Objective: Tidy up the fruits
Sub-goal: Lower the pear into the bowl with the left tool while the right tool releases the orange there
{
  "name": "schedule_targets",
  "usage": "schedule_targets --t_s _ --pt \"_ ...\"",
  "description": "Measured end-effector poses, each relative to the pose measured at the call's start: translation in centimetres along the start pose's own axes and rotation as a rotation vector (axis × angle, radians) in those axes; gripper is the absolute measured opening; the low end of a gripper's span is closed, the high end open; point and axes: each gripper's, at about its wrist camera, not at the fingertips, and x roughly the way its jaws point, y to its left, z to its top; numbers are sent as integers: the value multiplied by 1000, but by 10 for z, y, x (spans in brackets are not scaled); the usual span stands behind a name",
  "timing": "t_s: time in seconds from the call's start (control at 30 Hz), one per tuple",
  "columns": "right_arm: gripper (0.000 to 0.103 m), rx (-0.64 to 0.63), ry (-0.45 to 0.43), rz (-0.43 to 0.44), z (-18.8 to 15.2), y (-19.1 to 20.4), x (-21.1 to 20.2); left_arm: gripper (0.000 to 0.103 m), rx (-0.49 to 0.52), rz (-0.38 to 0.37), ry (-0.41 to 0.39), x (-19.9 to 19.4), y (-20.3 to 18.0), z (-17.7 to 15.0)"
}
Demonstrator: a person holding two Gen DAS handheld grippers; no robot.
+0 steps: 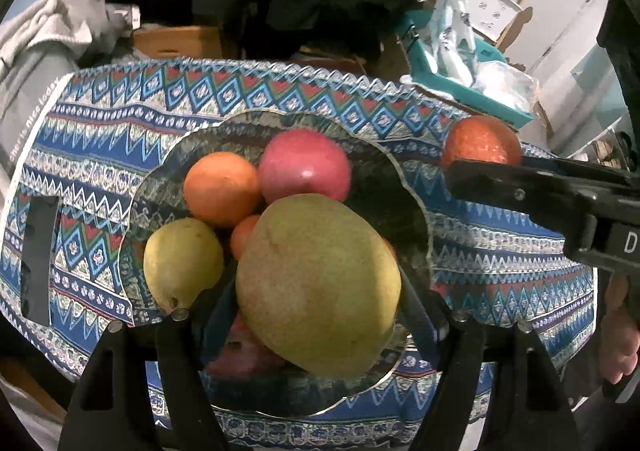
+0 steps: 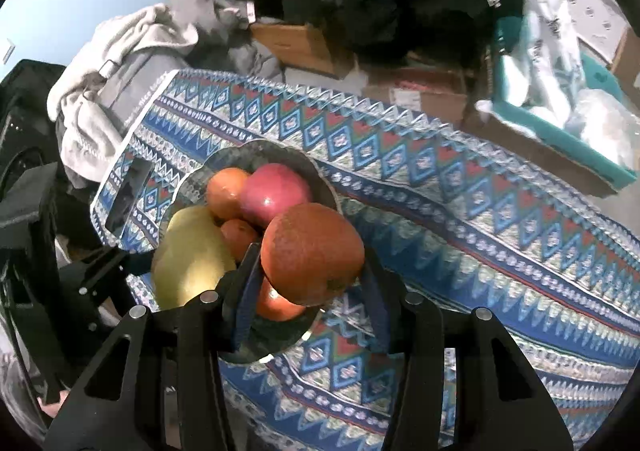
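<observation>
left wrist view: both your grippers come to the glass bowl (image 1: 416, 187) with fruit.
your left gripper (image 1: 320, 291) is clamped on the big yellow-green mango (image 1: 316, 283), which hangs right over the bowl's near half, long axis sloping down to the right. your right gripper (image 2: 310, 263) is closed on a red-orange apple (image 2: 312, 251) over the bowl's right rim. the far-right part of the bowl is bare; the orange (image 1: 220, 187), red apple (image 1: 304, 167) and pear (image 1: 180, 259) crowd the left.
</observation>
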Motion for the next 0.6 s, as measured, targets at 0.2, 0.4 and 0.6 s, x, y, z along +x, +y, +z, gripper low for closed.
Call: schedule_targets --t_s 0.2,0.4,0.6 --pt "48 -4 40 9 8 9 23 77 -29 -6 28 11 14 -4" --pt "48 -8 79 -5 10 14 42 77 -24 -31 29 15 16 -4" --pt "48 -16 116 -23 8 16 59 77 -31 -46 37 21 17 -1"
